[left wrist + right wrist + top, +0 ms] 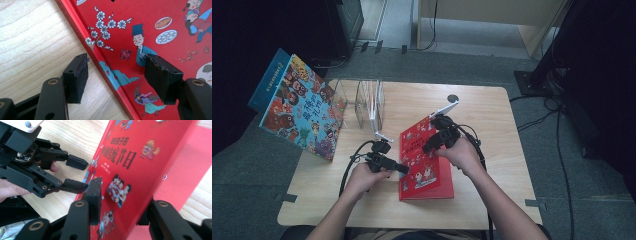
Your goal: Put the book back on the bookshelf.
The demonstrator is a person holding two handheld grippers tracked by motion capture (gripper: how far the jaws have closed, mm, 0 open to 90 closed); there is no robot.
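A red picture book [428, 167] lies on the wooden table [497, 130]. My left gripper [405, 169] is open at the book's left edge. In the left gripper view the red book [155, 30] has its edge between my left gripper's [117, 75] jaws, one pad over bare wood and one over the cover. My right gripper [428, 147] is at the book's upper part. In the right gripper view the book's front cover [130, 162] stands raised and slants across my right gripper [120, 202]; one pad is in front of it, the other jaw behind. The pads stand wide apart.
A large colourful picture book [299, 107] leans at the table's left edge. A clear acrylic book stand [362, 102] is behind my left hand. A small black disc [453, 98] lies near the table's far edge. Cables trail from both grippers.
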